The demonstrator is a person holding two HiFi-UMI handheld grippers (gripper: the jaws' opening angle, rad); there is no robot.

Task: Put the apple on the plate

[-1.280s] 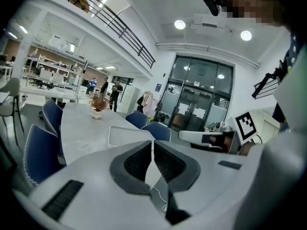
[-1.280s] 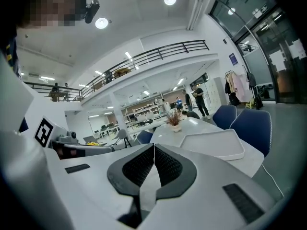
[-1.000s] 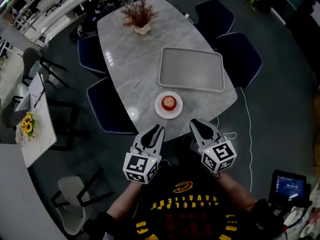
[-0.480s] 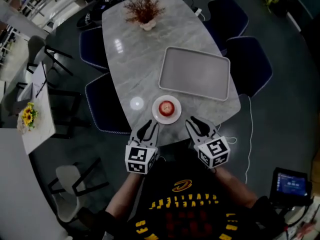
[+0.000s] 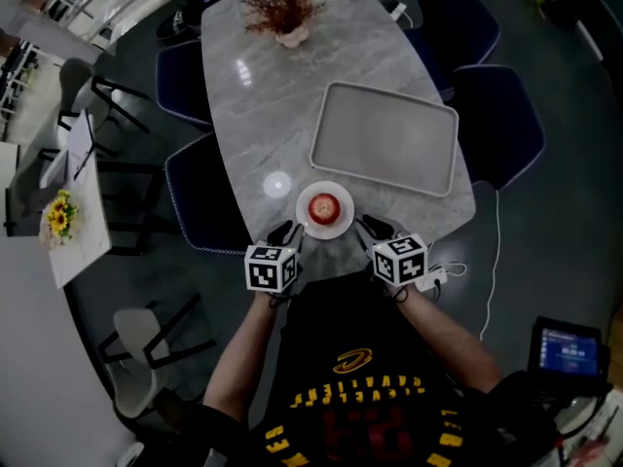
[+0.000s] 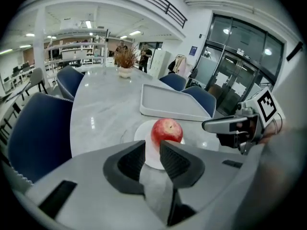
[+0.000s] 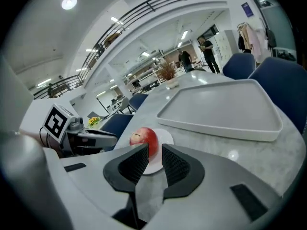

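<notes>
The apple [image 5: 326, 205] sits in the middle of the white plate [image 5: 305, 219], which stands at the near edge of the grey marble table [image 5: 255, 95]. The plate holds nothing else. At 1 o'clock from the plate, just beside it but not touching, lies a large grey tray [image 5: 384, 152], and it is bare inside. At the far end of the table, toward 12 o'clock, a small pot of dried twigs [image 5: 283, 13] stands alone.

The left gripper [image 5: 285, 232] hangs at 8 o'clock from the plate, over the table's edge, its tips close to the plate's rim. Its own view shows the claw parted by a narrow gap with only the tabletop showing through; the apple lies beyond the tips, not between them. The right gripper [image 5: 374, 228] hangs at 4 o'clock from the plate. Its claw is likewise a narrow gap apart and holds nothing, with the apple ahead of it.

Blue chairs [image 5: 494, 115] ring the table. At 9 o'clock, well apart, yellow flowers [image 5: 58, 214] rest on a small white side table
</notes>
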